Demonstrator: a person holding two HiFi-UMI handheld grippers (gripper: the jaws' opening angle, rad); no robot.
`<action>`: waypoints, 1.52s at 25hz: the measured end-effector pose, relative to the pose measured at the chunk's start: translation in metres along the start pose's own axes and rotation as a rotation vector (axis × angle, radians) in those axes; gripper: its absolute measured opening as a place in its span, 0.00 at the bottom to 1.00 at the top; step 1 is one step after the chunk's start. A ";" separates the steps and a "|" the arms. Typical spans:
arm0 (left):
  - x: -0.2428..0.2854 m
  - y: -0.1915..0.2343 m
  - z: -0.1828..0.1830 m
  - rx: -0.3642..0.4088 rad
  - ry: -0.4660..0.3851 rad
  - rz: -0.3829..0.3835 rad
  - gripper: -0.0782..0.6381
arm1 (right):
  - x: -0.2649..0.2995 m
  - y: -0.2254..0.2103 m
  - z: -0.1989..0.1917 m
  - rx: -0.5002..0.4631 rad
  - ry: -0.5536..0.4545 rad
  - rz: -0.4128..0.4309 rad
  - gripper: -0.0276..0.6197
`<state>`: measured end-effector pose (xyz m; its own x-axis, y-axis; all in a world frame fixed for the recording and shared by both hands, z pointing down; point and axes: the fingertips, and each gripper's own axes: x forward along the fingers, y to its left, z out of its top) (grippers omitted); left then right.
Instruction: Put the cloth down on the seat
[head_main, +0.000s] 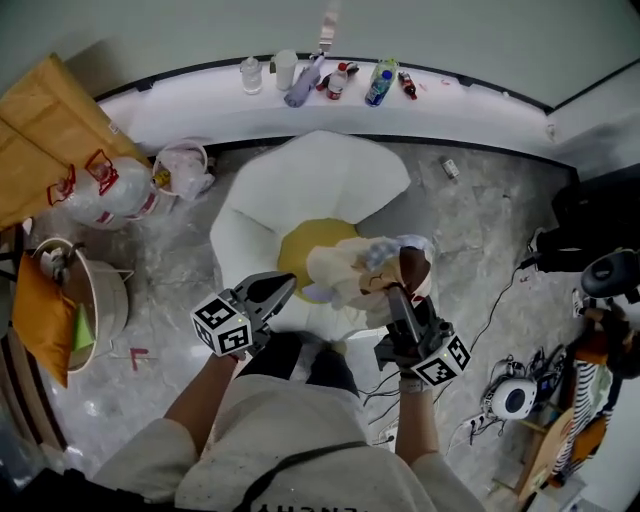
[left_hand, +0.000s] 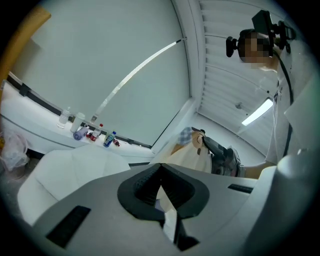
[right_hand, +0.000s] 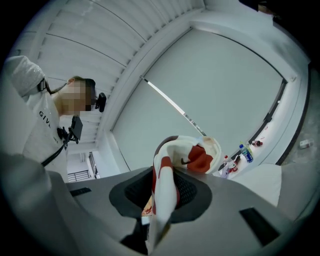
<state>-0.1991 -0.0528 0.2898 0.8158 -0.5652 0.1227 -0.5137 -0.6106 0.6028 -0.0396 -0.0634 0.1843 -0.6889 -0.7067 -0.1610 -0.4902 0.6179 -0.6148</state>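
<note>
The seat (head_main: 330, 175) is a white, petal-shaped chair with a yellow centre (head_main: 298, 248), just in front of me on the floor. My right gripper (head_main: 400, 290) is shut on the cloth (head_main: 355, 275), a cream piece with brown and red patches. The cloth hangs bunched over the seat's near right side. In the right gripper view the cloth (right_hand: 195, 155) runs up from between the jaws of the right gripper (right_hand: 162, 185). My left gripper (head_main: 283, 287) is at the seat's near left edge, jaws together and holding nothing. The left gripper (left_hand: 160, 167) looks past the seat (left_hand: 75, 165) toward the cloth (left_hand: 192, 150).
A white ledge (head_main: 200, 100) along the far wall carries several bottles (head_main: 378, 82). White jugs (head_main: 110, 190), a plastic bag (head_main: 185, 170) and a pale bucket (head_main: 95, 300) stand left of the seat. Cables (head_main: 500, 300) and a small round device (head_main: 515, 398) lie at the right.
</note>
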 end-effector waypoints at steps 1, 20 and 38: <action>0.002 0.005 -0.001 -0.002 0.006 -0.006 0.13 | 0.002 -0.004 0.001 0.004 -0.015 -0.011 0.18; 0.059 0.108 -0.067 -0.112 -0.001 0.078 0.13 | 0.033 -0.133 -0.045 0.116 -0.084 -0.022 0.18; 0.110 0.205 -0.139 -0.148 -0.044 0.187 0.13 | 0.035 -0.289 -0.184 0.252 -0.007 -0.111 0.18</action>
<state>-0.1782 -0.1630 0.5365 0.6958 -0.6866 0.2107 -0.6077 -0.4065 0.6823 -0.0208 -0.2029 0.4985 -0.6342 -0.7683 -0.0866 -0.4136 0.4317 -0.8016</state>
